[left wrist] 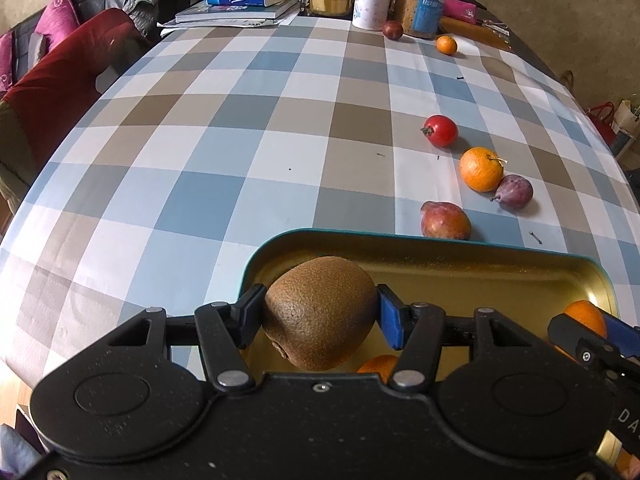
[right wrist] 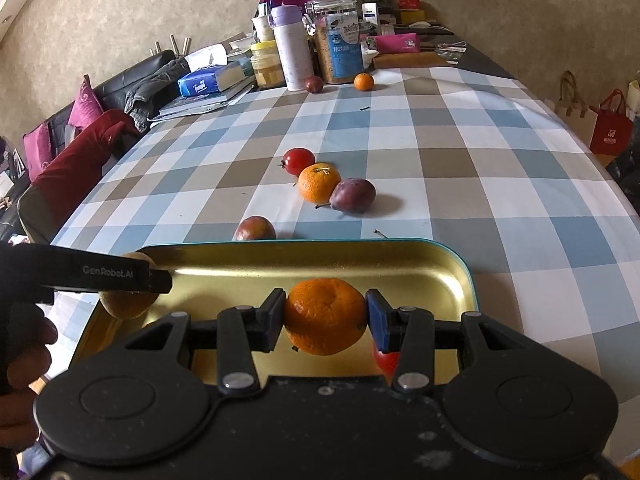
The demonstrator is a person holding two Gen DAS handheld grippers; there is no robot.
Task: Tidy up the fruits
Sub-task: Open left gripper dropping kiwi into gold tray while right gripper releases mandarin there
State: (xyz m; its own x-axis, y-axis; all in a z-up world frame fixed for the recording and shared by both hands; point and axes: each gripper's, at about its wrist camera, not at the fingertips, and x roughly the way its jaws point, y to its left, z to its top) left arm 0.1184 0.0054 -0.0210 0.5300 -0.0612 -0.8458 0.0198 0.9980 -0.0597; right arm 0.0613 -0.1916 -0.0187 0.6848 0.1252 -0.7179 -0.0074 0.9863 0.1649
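— So, what do the claws hold?
— Left gripper [left wrist: 320, 316] pinches a kiwi [left wrist: 320, 312], right gripper [right wrist: 325, 316] an orange [right wrist: 325, 316], both over the near tin tray [right wrist: 440, 256].
— Farther off?
— Loose fruit: plum [right wrist: 354, 195], tomato [right wrist: 299, 160].

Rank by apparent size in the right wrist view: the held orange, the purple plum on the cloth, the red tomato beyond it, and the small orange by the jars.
1. Held orange, though nearness to the camera inflates it.
2. Purple plum.
3. Red tomato.
4. Small far orange, shrunk by distance.
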